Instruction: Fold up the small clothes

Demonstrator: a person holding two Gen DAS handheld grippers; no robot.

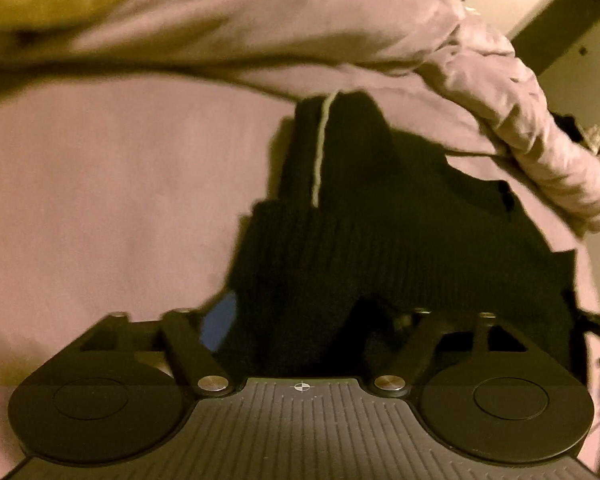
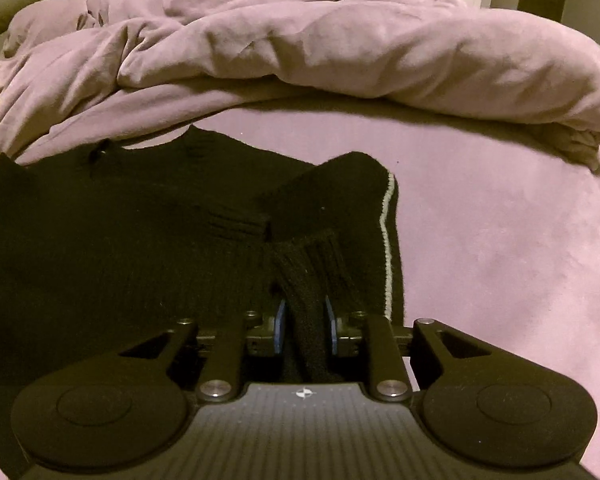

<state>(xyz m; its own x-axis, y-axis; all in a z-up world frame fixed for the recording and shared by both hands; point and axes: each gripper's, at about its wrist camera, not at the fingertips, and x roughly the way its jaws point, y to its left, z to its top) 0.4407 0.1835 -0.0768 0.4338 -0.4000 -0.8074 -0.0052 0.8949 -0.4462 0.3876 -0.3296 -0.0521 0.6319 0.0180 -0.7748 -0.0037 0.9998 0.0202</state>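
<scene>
Bedsheet (image 2: 500, 260) under sweater (image 2: 100, 240) (details murky)

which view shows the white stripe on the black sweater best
Right wrist view: the white stripe is sharp along the black sweater. The left wrist view shows it blurred and shorter.

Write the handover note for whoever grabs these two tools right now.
Right tool: shut on a ribbed fold of the black sweater, blue pads either side of the knit.
Left tool: buried in the same sweater; only one blue pad peeks out, so its grip cannot be judged.
The sweater lies on the pink bedsheet, near the bunched duvet. One side with the pale stripe appears folded inward over the body.
Done: apparently a first fold.
Left: finish the fold in hand, likely fold the other side, flatten, then release.
</scene>
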